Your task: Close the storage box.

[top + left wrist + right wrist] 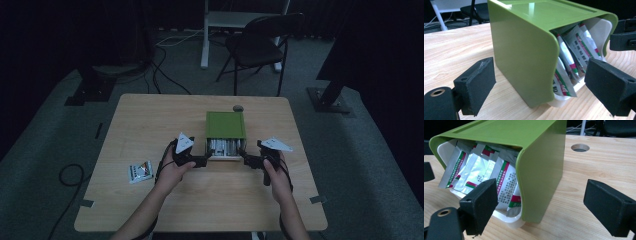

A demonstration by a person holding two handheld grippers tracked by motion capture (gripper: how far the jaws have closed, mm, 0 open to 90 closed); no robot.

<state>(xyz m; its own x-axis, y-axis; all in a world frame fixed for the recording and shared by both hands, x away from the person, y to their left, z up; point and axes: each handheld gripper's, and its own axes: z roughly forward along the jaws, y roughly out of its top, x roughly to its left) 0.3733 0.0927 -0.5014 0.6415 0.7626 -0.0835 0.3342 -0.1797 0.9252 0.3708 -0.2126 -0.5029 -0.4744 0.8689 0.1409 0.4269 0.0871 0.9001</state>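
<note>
A green box (225, 125) lies mid-table with its white drawer (224, 151) slid out toward me, packed with several silver sachets (574, 47). My left gripper (202, 161) is at the drawer's front left corner. In the left gripper view the green box (524, 50) stands between the wide-apart jaws of the left gripper (543, 85), untouched. My right gripper (247, 160) is at the front right corner. In the right gripper view the jaws of the right gripper (546, 207) straddle the box corner (541, 170) and drawer (506, 217) and are open, with the sachets (481, 167) ahead.
A loose sachet pack (140, 171) lies on the wooden table (150, 115) at the left front. A round hole (238, 108) sits in the tabletop behind the box. A black chair (260, 42) and cables are on the floor beyond.
</note>
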